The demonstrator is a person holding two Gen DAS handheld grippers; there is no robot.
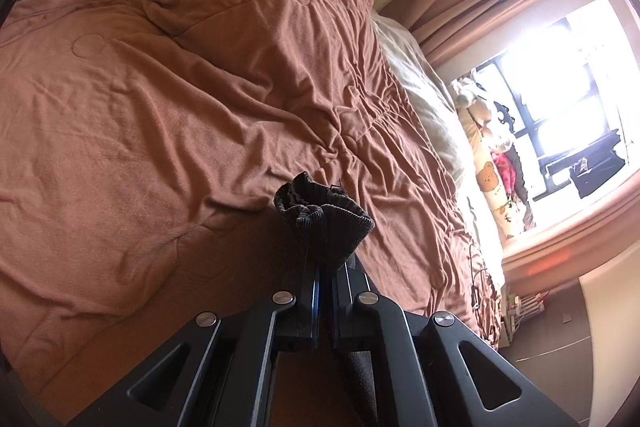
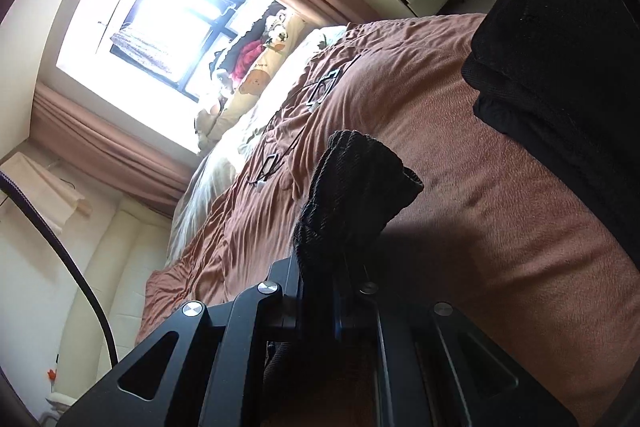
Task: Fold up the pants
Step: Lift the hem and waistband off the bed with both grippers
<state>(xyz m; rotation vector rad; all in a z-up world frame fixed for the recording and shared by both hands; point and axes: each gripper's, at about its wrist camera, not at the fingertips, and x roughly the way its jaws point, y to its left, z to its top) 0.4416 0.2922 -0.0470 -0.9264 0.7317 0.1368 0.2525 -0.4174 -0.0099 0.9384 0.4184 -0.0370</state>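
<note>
Both claws clamped tight on dark ribbed fabric of the pants. Left claw (image 1: 326,259) pinches a bunched dark edge (image 1: 322,211) sticking out past the tips, lifted over the brown bedspread (image 1: 160,107). Right claw (image 2: 340,259) closed on a similar bunch (image 2: 356,187), also above the bed. More dark cloth (image 2: 560,67) lies on the bed's far right in the right wrist view, likely the rest of the pants or a folded pile; can't tell. Fabric hangs below each claw, out of view. Judgement: pants held by two points, long axis hanging down; neither hand nearer. Next move probably lays them flat on the bedspread.
</note>
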